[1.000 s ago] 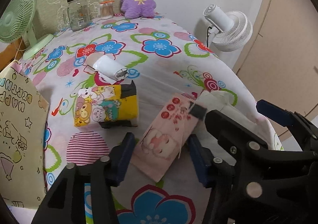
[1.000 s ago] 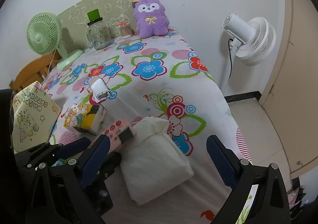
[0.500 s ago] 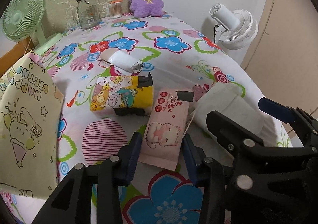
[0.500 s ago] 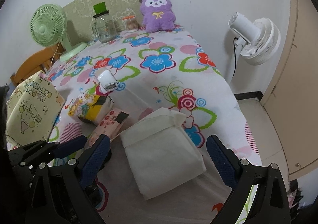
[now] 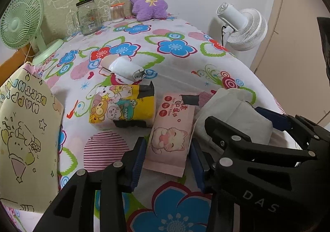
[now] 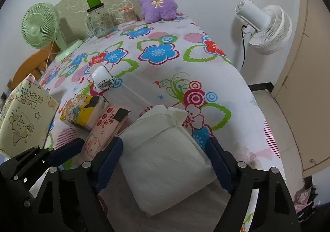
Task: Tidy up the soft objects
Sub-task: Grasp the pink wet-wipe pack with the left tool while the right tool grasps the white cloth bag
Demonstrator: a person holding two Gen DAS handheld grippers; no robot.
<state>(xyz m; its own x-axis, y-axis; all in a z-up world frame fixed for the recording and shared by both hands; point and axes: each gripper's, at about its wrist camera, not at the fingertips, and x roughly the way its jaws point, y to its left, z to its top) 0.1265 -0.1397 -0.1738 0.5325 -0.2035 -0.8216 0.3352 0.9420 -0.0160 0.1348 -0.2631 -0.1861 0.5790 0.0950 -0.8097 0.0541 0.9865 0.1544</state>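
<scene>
A pink wipes pack (image 5: pixel 171 127) with a cartoon cat lies on the flowered bedsheet (image 5: pixel 175 46), and my left gripper (image 5: pixel 167 143) is shut on its near end. Right beside it is a white soft tissue pack (image 6: pixel 165 159). My right gripper (image 6: pixel 163 141) straddles this pack and its jaws are closing, with the blue pads touching both sides. A yellow cartoon tissue pack (image 5: pixel 121 110) lies just left of the pink one. Behind them is a white roll (image 5: pixel 125 68). A purple plush toy (image 5: pixel 148 1) sits at the far end against the wall.
A "happy birthday" paper bag (image 5: pixel 24 129) stands at the left edge. At the back are a glass jar (image 5: pixel 87 17), a swab jar (image 5: pixel 117 12) and a green fan (image 5: pixel 18 24). A white fan (image 5: pixel 243 26) stands on the floor to the right.
The pink pack, tilted and blurred at first, now lies flat with the left fingers closer around it. The right fingers have drawn in from wide apart to the white pack's sides.
</scene>
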